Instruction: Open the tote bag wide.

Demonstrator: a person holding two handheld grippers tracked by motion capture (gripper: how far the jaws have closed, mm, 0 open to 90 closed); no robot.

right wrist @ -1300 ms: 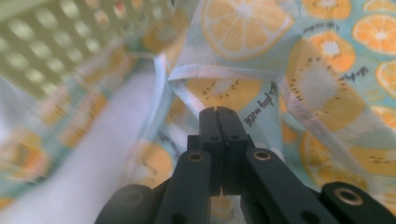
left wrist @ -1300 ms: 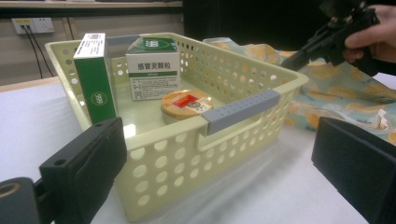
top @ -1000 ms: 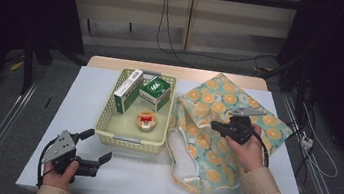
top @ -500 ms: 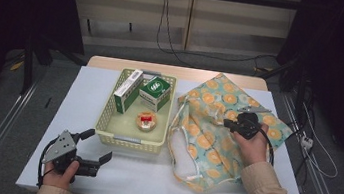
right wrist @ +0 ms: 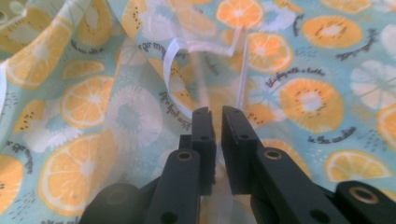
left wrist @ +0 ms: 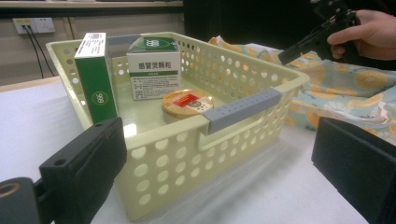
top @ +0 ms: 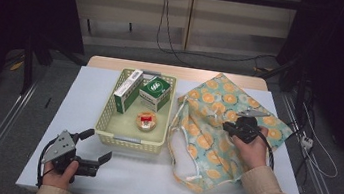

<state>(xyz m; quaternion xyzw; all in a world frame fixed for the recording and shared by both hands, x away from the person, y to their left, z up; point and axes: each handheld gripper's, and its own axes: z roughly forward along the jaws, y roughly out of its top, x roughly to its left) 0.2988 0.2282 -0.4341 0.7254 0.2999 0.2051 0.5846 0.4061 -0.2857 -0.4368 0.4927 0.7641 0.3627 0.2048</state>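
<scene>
Can't really tell if the right claw (right wrist: pixel 218 116) actually pinches the white strap (right wrist: pixel 173 79). The fruit-print bag (right wrist: pixel 289 93) runs off every edge there.

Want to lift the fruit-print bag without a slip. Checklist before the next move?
1. White strap between the right claw jaws: ok, it runs into the gap.
2. Grip firm: not ok, the jaws have just been opening and a narrow gap shows.
3. Bag lying on the table, nothing on top: ok.
4. Left claw open, apart from the basket: ok.
5. Bag mouth open: cannot tell.
</scene>
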